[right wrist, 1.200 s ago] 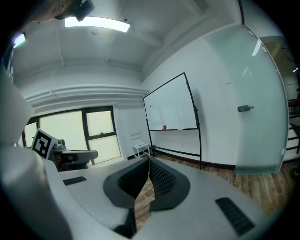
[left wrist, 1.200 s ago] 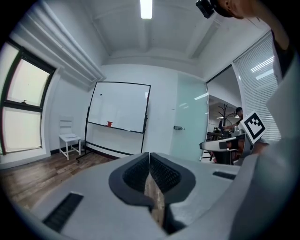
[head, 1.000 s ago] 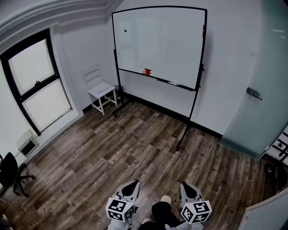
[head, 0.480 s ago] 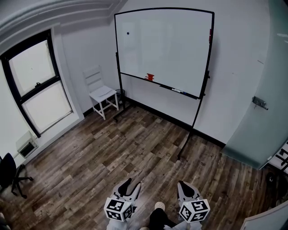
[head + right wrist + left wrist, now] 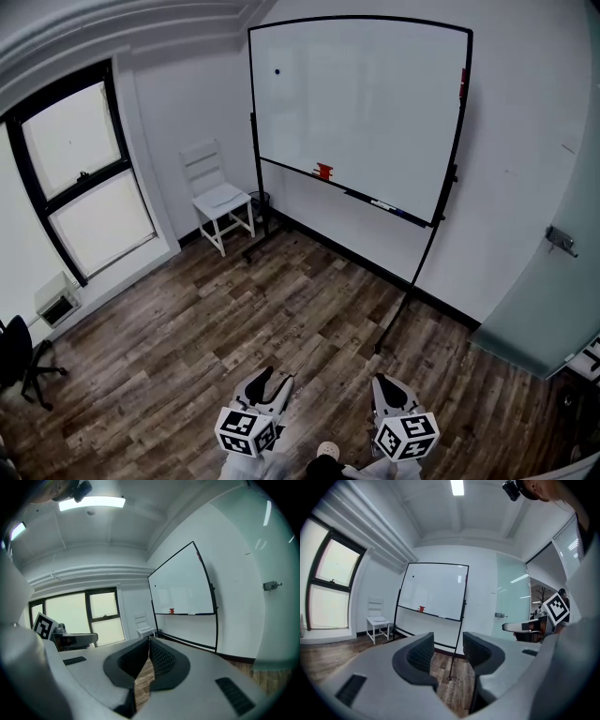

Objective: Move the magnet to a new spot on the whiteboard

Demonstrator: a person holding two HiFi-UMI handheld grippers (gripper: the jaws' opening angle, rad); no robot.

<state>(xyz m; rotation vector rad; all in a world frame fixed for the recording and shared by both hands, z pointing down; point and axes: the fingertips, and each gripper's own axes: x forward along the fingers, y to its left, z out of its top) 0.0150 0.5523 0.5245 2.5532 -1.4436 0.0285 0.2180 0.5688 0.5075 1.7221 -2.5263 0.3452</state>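
Note:
The whiteboard (image 5: pixel 361 103) stands on a black wheeled frame against the far wall, well ahead of both grippers. A small dark magnet (image 5: pixel 277 70) sticks near its upper left corner; it also shows as a dot in the left gripper view (image 5: pixel 413 577) and the right gripper view (image 5: pixel 155 586). My left gripper (image 5: pixel 269 381) is low in the head view. Its jaws have just been opening and stand apart (image 5: pixel 447 641) with nothing between them. Beside it, my right gripper (image 5: pixel 388 385) has its jaws pressed together (image 5: pixel 149 641) and holds nothing.
A red object (image 5: pixel 324 171) and markers (image 5: pixel 382 204) lie on the board's tray. A white chair (image 5: pixel 217 192) stands left of the board, under a window (image 5: pixel 80 169). A frosted glass door (image 5: pixel 562 244) is at right, a black office chair (image 5: pixel 19 361) at far left.
Both grippers have moved forward over the wood floor, and the whiteboard looks nearer and further right. The left gripper's jaws, shut a second ago, have come apart.

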